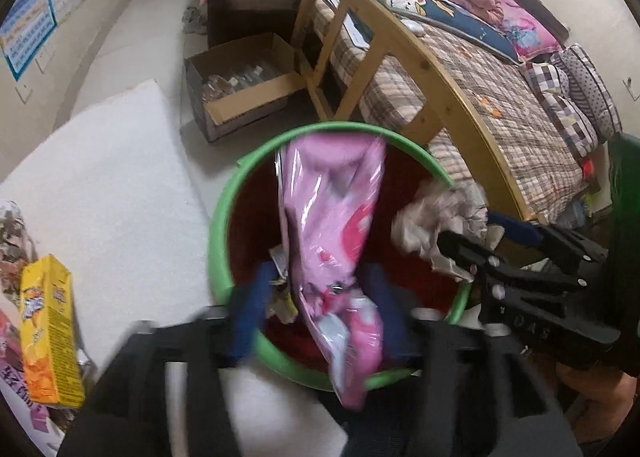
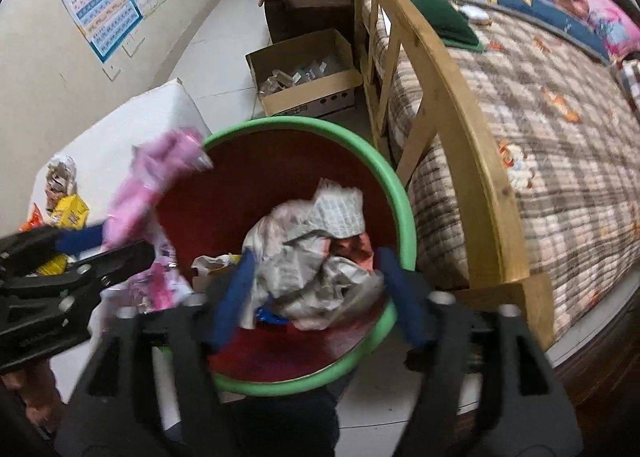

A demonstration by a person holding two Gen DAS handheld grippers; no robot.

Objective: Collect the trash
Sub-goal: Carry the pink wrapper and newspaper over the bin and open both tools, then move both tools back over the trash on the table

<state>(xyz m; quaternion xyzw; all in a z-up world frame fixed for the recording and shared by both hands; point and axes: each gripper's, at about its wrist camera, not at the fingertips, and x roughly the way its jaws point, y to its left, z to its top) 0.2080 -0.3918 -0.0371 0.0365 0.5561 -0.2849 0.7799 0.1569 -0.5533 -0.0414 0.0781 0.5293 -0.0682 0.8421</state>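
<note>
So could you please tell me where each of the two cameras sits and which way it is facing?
Left wrist: rides on the left claw, looking forward and down into the green-rimmed bin; its blue fingers flank a pink wrapper, with the right claw entering from the right, at crumpled paper.
Right wrist: rides on the right claw, looking into the same bin; its fingers straddle the paper, with the left claw at left.
Shared: bin, wrapper, paper, cardboard box, wooden bed frame.

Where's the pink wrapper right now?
In the left wrist view, the pink wrapper sits between the left gripper fingers, over the green bin.
</note>
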